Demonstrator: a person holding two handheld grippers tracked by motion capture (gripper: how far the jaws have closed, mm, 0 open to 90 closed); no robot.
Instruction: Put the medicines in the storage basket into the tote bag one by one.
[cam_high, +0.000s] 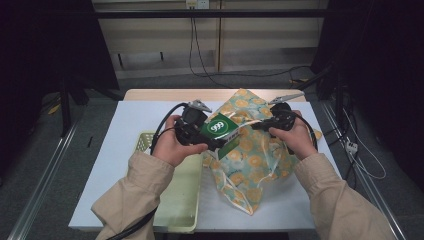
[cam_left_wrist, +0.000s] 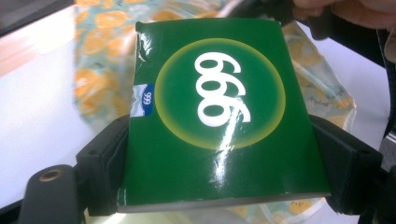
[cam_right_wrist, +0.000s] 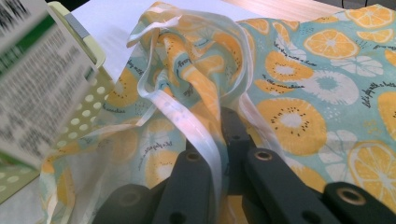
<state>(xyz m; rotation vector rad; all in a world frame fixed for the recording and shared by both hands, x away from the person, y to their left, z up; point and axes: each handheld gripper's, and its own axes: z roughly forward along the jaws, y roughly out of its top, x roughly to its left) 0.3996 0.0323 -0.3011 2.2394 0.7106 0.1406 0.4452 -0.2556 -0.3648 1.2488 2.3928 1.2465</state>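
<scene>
Beige-sleeved forearms reach in over a white table (cam_high: 125, 130), each hand working a two-jaw gripper; the left gripper (cam_left_wrist: 219, 182) is clamped across the sides of a green box (cam_left_wrist: 210, 116) marked "999", its jaws spread wide by the box's width, and holds it in the air just beside the mouth of a fruit-print plastic bag (cam_high: 250, 155); the right gripper (cam_right_wrist: 219, 140) is pinched closed on the bag's pale rim, lifting that edge so the mouth gapes; a pale yellow-green perforated basket (cam_high: 185, 200) sits on the table to the left of the bag. Judged from the frames, the step in hand is loading the box into the bag, with the box poised at the opening but not yet inside; how wide the mouth really stands is hard to tell, since the box blocks it in the high view. The next move calls for steering the box's leading edge past the raised rim and down into the bag while the right grip keeps the plastic taut, releasing only once the box is well inside.
</scene>
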